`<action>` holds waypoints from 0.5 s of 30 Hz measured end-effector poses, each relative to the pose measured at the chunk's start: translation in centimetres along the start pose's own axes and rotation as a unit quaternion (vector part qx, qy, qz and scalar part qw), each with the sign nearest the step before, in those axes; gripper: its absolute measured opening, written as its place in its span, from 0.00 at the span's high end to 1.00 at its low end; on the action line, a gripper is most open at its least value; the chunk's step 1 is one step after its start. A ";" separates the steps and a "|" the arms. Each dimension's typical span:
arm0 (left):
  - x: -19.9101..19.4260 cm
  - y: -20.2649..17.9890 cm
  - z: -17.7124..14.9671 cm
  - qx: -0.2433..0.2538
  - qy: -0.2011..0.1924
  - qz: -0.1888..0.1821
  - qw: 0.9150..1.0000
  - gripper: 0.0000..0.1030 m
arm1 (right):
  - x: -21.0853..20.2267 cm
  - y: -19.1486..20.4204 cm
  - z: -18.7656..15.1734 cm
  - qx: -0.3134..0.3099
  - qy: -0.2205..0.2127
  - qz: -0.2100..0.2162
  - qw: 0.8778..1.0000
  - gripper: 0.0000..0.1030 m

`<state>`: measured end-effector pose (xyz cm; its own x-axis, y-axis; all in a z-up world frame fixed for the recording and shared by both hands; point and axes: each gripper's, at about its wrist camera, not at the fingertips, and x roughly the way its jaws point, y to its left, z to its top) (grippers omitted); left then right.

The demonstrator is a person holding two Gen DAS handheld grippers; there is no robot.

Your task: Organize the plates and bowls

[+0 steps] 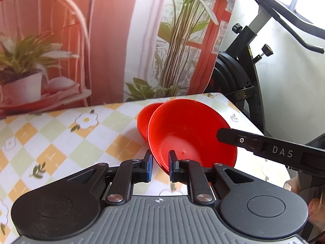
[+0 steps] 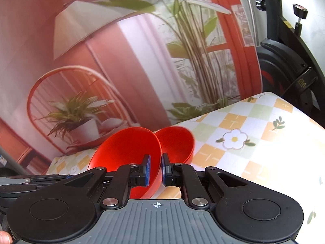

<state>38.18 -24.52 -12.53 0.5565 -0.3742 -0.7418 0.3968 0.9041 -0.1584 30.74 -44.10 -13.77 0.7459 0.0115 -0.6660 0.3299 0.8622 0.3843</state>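
Both grippers pinch one red bowl: left gripper [image 1: 160, 165] clamps its near rim, right gripper [image 2: 156, 169] grips the opposite rim. That tilted red bowl [image 1: 191, 134] hangs above the checked tablecloth [image 1: 61, 142], mouth facing about ten o'clock in the left view. Second red bowl [image 1: 144, 120] lies just behind, touching.

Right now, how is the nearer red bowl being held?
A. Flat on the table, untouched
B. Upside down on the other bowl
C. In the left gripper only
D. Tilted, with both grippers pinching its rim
D: the nearer red bowl is tipped up, the left gripper straddling its rim on one side and the right gripper clamping the opposite edge; the second red bowl sits behind it on the table.
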 end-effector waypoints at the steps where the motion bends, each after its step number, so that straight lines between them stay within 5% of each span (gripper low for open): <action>1: 0.3 -0.1 0.3 0.002 -0.002 0.001 1.000 0.84 | 0.2 -0.3 0.2 0.000 -0.004 -0.001 1.000 0.90; 15: 4.7 -0.5 3.8 0.014 -0.007 0.016 1.000 0.84 | 4.8 -2.2 2.7 -0.026 -0.009 -0.014 1.000 0.90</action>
<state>43.35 -27.46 -13.45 0.5793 -0.3487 -0.7367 0.3987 0.9096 -0.1170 35.14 -47.27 -16.03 0.7469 -0.0220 -0.6646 0.3204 0.8877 0.3307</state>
